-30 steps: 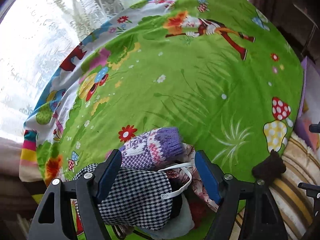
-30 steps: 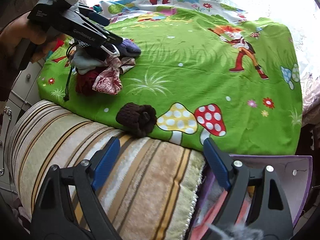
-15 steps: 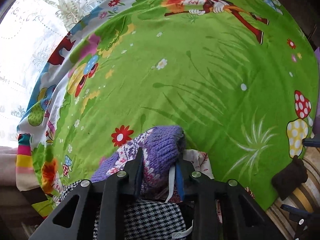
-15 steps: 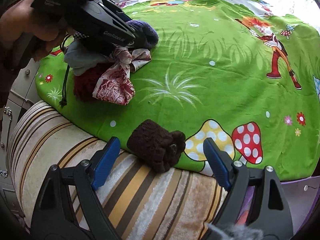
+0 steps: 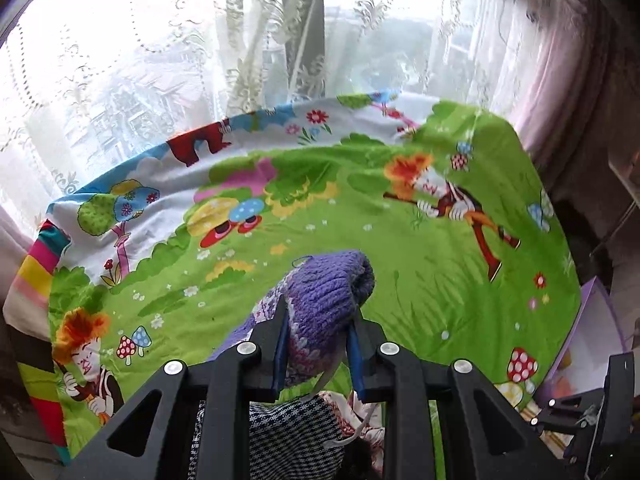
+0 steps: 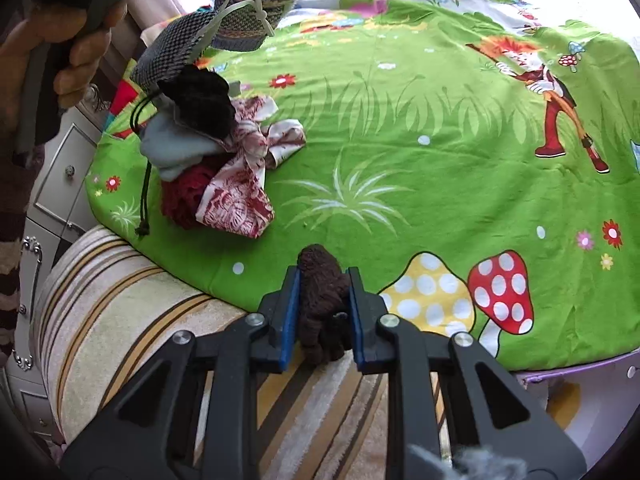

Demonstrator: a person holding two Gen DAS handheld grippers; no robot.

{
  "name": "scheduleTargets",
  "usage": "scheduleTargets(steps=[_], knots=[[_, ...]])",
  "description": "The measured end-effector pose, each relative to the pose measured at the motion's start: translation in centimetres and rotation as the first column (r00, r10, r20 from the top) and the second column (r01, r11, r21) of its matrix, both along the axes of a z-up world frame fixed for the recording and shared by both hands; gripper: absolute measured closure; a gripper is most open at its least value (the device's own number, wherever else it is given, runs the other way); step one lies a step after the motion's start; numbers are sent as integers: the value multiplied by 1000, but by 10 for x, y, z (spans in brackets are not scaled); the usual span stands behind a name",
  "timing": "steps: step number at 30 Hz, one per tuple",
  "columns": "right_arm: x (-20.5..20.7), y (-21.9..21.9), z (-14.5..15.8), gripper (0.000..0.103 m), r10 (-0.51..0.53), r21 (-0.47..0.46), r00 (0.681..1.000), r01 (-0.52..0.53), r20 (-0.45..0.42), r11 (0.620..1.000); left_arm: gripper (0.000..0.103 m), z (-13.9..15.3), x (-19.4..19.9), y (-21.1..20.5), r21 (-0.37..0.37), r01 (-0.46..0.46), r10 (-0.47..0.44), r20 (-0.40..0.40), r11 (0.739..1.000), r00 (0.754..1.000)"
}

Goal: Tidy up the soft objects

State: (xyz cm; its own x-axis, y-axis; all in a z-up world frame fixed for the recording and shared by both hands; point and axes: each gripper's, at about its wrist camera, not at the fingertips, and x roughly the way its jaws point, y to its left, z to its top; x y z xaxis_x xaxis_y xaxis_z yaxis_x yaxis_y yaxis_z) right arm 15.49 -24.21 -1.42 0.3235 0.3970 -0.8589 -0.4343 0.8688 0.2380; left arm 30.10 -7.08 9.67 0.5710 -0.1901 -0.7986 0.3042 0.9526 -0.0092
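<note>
The left gripper (image 5: 318, 334) is clamped on a purple knitted woollen sock (image 5: 326, 296) raised above the green cartoon-print bedsheet (image 6: 420, 184), while the right gripper (image 6: 323, 310) pinches a dark brown knitted bundle (image 6: 320, 288) at the sheet's near edge.

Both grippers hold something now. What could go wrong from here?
The left gripper is lifting the purple knitted item, and the houndstooth cloth hangs with it, apparently snagged by a white strap; it may drop. The right gripper pinches the brown knit ball at the sheet's edge; it could slip.
</note>
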Motion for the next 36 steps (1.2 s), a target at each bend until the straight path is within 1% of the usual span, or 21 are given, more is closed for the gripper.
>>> scheduleTargets(steps=[3,5,6,8,9,11,13,14,16,18,19,20,21,22,23,25,28,30,33,35,36], knots=[[-3,-7,7,77,-25,14,1000,25,14,1000,77,14,-3,15,-135,-20,27,49,991,998],[-5,-12,10,77,-37,20,999,37,19,999,77,25,-9,23,-233,-17,34,68,972,997],[-8,-14,12,77,-42,23,999,42,22,999,77,30,-15,27,-286,-8,31,74,958,997],[-10,-17,15,77,-52,28,998,51,29,998,77,37,-31,34,-404,34,-1,82,914,997],[-12,-20,17,77,-56,32,998,55,33,998,77,39,-40,35,-446,63,-27,85,893,996],[-15,-25,21,77,-70,43,997,68,36,997,77,38,-64,28,-485,128,-84,110,865,990],[-18,-33,22,77,-89,55,995,87,35,995,77,28,-90,12,-477,190,-151,121,858,981],[-20,-38,22,77,-103,60,994,101,31,993,77,19,-101,1,-462,216,-184,114,860,976],[-24,-47,23,77,-128,67,991,126,25,990,75,-5,-118,-21,-414,246,-231,87,876,969],[-29,-54,22,77,-152,68,988,151,19,986,70,-32,-128,-40,-371,252,-263,21,894,965],[-32,-59,22,77,-162,68,987,161,16,985,68,-44,-133,-45,-365,242,-269,-24,899,963],[-37,-65,22,77,-172,69,985,171,14,983,66,-53,-137,-49,-367,240,-280,-61,899,958],[-41,-69,22,77,-179,70,984,177,13,982,59,-58,-142,-52,-371,253,-304,-84,893,949],[-45,-73,23,77,-185,71,983,183,13,980,53,-60,-150,-53,-362,267,-319,-89,893,944],[-49,-78,23,77,-191,73,981,190,13,979,50,-59,-156,-52,-345,278,-323,-78,896,943],[-56,-87,24,77,-207,79,978,205,13,976,39,-54,-168,-47,-317,285,-317,-52,905,947],[-61,-98,24,77,-225,86,974,223,13,971,37,-47,-175,-44,-269,276,-295,-32,923,955],[-63,-102,26,77,-233,90,972,230,17,969,37,-47,-178,-49,-250,282,-301,-41,927,953],[-69,-106,30,77,-236,86,971,232,32,969,37,-52,-187,-67,-214,315,-334,-61,925,941],[-74,-109,32,77,-237,77,971,234,41,969,37,-56,-196,-84,-171,357,-373,-70,918,925],[-77,-111,32,77,-240,76,970,236,43,969,37,-59,-200,-93,-136,376,-388,-71,917,919]])
